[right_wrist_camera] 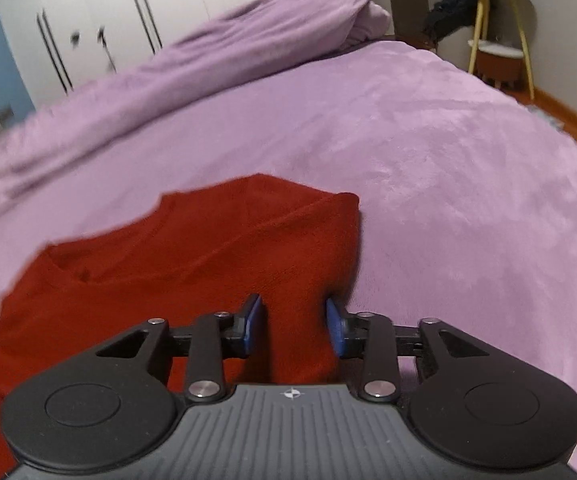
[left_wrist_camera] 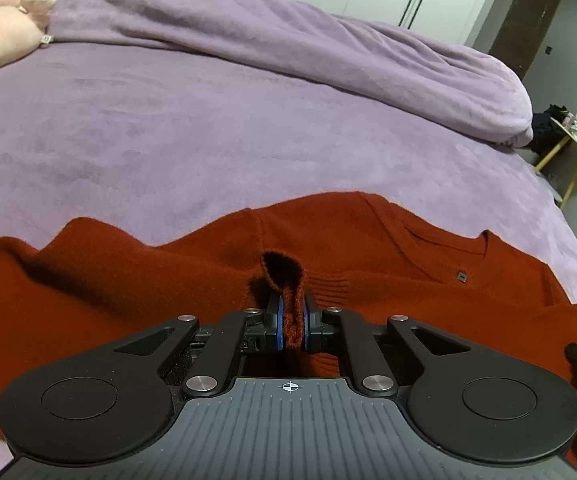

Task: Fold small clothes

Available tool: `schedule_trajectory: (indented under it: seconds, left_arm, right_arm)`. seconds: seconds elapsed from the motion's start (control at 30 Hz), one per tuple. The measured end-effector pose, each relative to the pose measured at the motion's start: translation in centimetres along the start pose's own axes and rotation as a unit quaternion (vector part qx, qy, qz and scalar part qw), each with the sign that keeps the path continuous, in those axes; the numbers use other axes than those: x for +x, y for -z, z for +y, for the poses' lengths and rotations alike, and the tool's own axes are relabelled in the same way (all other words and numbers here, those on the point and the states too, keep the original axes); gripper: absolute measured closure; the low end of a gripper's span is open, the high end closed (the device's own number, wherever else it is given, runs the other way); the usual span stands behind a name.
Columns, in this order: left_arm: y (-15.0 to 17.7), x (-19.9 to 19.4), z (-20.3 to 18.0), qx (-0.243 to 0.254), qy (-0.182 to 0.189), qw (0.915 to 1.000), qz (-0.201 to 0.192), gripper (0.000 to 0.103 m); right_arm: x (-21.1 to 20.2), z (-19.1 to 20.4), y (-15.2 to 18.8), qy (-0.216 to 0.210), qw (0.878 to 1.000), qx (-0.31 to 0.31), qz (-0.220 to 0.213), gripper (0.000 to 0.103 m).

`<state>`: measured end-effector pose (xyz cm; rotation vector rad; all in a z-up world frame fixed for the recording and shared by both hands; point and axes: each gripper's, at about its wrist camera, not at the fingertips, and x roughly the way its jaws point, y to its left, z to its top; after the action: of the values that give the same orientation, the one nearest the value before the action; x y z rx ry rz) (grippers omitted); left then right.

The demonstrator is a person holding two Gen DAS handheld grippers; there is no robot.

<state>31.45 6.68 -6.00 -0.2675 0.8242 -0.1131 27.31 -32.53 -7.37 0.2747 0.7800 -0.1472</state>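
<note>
A rust-red knitted sweater [left_wrist_camera: 136, 280] lies spread across a bed covered in a plush lilac blanket [left_wrist_camera: 208, 128], its round neckline at about two o'clock in the left wrist view, a peach plush toy with grey pads [left_wrist_camera: 0, 28] off at ten o'clock. The left gripper [left_wrist_camera: 292, 320] is clamped on the sweater's ribbed sleeve cuff [left_wrist_camera: 288, 280], the knit pinched upright between its blue pads while the cuff's open mouth gapes just beyond. To the right, the right gripper [right_wrist_camera: 294, 326] stands parted over the garment's right-hand edge, gripping nothing, red cloth lying between its blue fingers [right_wrist_camera: 254, 320]; a yellow-legged side table [right_wrist_camera: 496, 28] sits at one o'clock beyond the bed. The sweater looks light, soft and limp, likely to sag and drag on the fleecy cover rather than slide, so firmer ribbed trim and seams, cuff, hem or shoulder, seem the surest places to take hold.
</note>
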Motion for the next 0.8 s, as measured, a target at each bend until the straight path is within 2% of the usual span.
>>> schedule_trajectory:
  seconds: [0.03, 0.07, 0.13, 0.23, 0.3, 0.33, 0.4, 0.5, 0.57, 0.63, 0.7, 0.77, 0.8]
  left_arm:
    - [0.0, -0.1, -0.1, -0.001, 0.0, 1.0, -0.001, 0.093]
    - [-0.2, -0.4, -0.2, 0.001, 0.003, 1.0, -0.007, 0.093]
    - [-0.5, -1.1, -0.8, 0.016, 0.004, 0.9993, -0.033, 0.093]
    - [-0.8, -1.5, -1.7, 0.056, -0.016, 0.9964, -0.062, 0.092]
    - [-0.5, -0.8, -2.0, 0.087, -0.037, 0.994, -0.054, 0.091]
    - [-0.2, -0.2, -2.0, 0.102, -0.053, 0.9926, -0.041, 0.089]
    - [0.5, 0.7, -1.9, 0.131, -0.12, 0.9841, -0.014, 0.083]
    - [1.0, -1.1, -1.7, 0.13, -0.137, 0.9814, -0.035, 0.077]
    - [1.0, -2.5, -2.0, 0.11, -0.123, 0.9851, -0.047, 0.076]
    - [1.0, -3.9, -3.1, 0.087, -0.076, 0.9916, -0.057, 0.067]
    - [1.3, -4.0, -4.7, 0.086, -0.036, 0.9941, -0.055, 0.053]
    - [2.0, -2.6, -6.2, 0.114, -0.028, 0.9922, -0.042, 0.049]
    - [2.4, -1.4, -6.8, 0.13, -0.041, 0.9904, -0.024, 0.05]
  right_arm:
    - [0.2, 0.4, 0.0, 0.003, 1.0, -0.014, -0.002, 0.086]
    - [0.2, 0.7, 0.0, 0.003, 1.0, -0.027, -0.007, 0.09]
    - [0.1, 1.5, 0.1, 0.029, 0.997, -0.062, -0.026, 0.095]
    - [0.6, 2.2, 0.4, 0.066, 0.993, -0.083, -0.044, 0.095]
    - [0.9, 2.7, 0.8, 0.085, 0.99, -0.096, -0.052, 0.095]
    - [1.1, 2.9, 1.0, 0.088, 0.99, -0.102, -0.05, 0.095]
    - [1.1, 3.4, 1.1, 0.094, 0.987, -0.118, -0.046, 0.093]
    - [-0.6, 3.3, 0.7, 0.071, 0.991, -0.103, -0.053, 0.085]
    - [-1.8, 3.9, 0.6, 0.047, 0.992, -0.098, -0.068, 0.081]
    - [-2.0, 5.6, 1.1, 0.013, 0.991, -0.117, -0.068, 0.075]
    - [-1.6, 7.8, 2.2, -0.026, 0.987, -0.147, -0.056, 0.075]
    - [-1.2, 9.5, 3.4, -0.057, 0.982, -0.174, -0.04, 0.078]
    - [-1.0, 10.1, 3.8, -0.048, 0.98, -0.191, -0.039, 0.078]
